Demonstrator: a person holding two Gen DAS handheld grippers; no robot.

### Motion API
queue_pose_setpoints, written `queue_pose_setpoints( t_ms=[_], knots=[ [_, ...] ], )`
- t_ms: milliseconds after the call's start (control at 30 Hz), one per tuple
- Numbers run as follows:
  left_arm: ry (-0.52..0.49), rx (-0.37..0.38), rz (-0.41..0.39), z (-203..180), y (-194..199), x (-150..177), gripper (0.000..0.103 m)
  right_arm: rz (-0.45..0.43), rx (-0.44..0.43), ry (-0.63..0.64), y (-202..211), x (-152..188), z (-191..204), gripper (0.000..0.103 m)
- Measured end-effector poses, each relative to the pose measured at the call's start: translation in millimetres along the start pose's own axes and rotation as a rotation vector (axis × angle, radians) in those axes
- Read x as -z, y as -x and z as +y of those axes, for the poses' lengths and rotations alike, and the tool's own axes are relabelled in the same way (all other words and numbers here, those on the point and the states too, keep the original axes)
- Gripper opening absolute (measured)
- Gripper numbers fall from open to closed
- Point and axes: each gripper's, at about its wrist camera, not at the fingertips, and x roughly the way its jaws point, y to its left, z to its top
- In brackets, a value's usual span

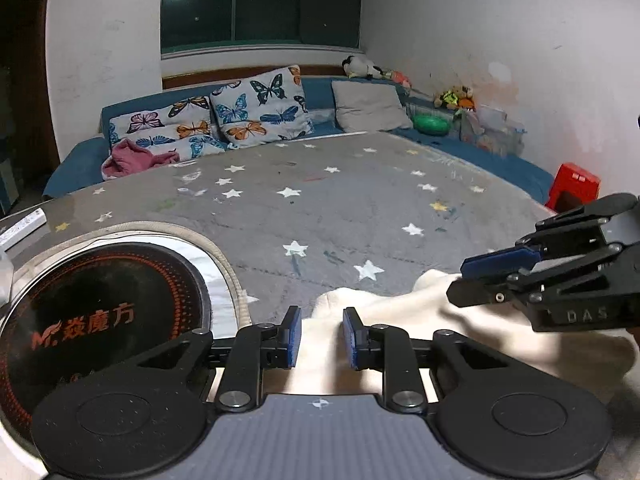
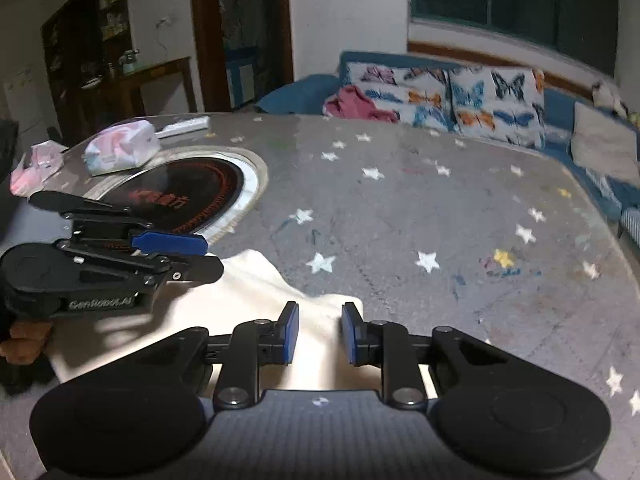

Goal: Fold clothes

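Note:
A cream-white garment (image 1: pixel 400 320) lies bunched at the near edge of the grey star-patterned table cover (image 1: pixel 320 200). My left gripper (image 1: pixel 319 338) is open, its blue pads either side of a raised fold of the cloth. My right gripper (image 1: pixel 460 282) comes in from the right, low over the garment's far edge. In the right wrist view the garment (image 2: pixel 248 280) lies under my right gripper (image 2: pixel 319 334), which is open over the cloth. My left gripper (image 2: pixel 208 256) shows at the left there, over the garment's left corner.
A round black induction hob (image 1: pixel 96 320) is set into the table at the left; it also shows in the right wrist view (image 2: pixel 180 200). A white remote (image 1: pixel 20 226), a tissue pack (image 2: pixel 120 152) and a pink item (image 2: pixel 36 164) lie beyond it. A blue sofa with butterfly pillows (image 1: pixel 260 108) and pink clothing (image 1: pixel 132 156) runs behind the table.

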Motion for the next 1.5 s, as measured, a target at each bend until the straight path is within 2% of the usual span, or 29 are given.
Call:
queue_pose_setpoints(
  t_ms=[300, 467, 633, 1000, 1133, 1300, 1500],
  knots=[
    [-0.028, 0.089, -0.008, -18.0, 42.2, 25.0, 0.025, -0.031, -0.036, 0.067, 51.0, 29.5, 23.2, 0.021],
    [-0.043, 0.085, -0.001, -25.1, 47.3, 41.2, 0.026, -0.006, -0.029, 0.033, 65.4, 56.5, 19.3, 0.021],
    [-0.018, 0.078, 0.004, -24.2, 58.0, 49.5, 0.026, -0.013, -0.024, -0.041, 74.9, 69.5, 7.1, 0.021],
    [0.044, 0.114, 0.007, -26.8, 84.3, 75.4, 0.026, 0.009, -0.049, -0.006, 92.6, 89.9, 9.1, 0.021],
    [0.096, 0.139, 0.016, -24.0, 94.6, 82.1, 0.027, 0.024, -0.056, 0.016, 99.5, 93.3, 14.6, 0.021],
    [0.107, 0.14, 0.02, -18.4, 98.3, 71.0, 0.034, 0.029, -0.07, 0.026, 106.6, 85.6, 16.6, 0.021],
    [0.096, 0.093, -0.022, -11.6, 83.4, 41.4, 0.034, -0.03, -0.052, 0.025, 96.6, 57.4, 10.1, 0.021]
  ],
)
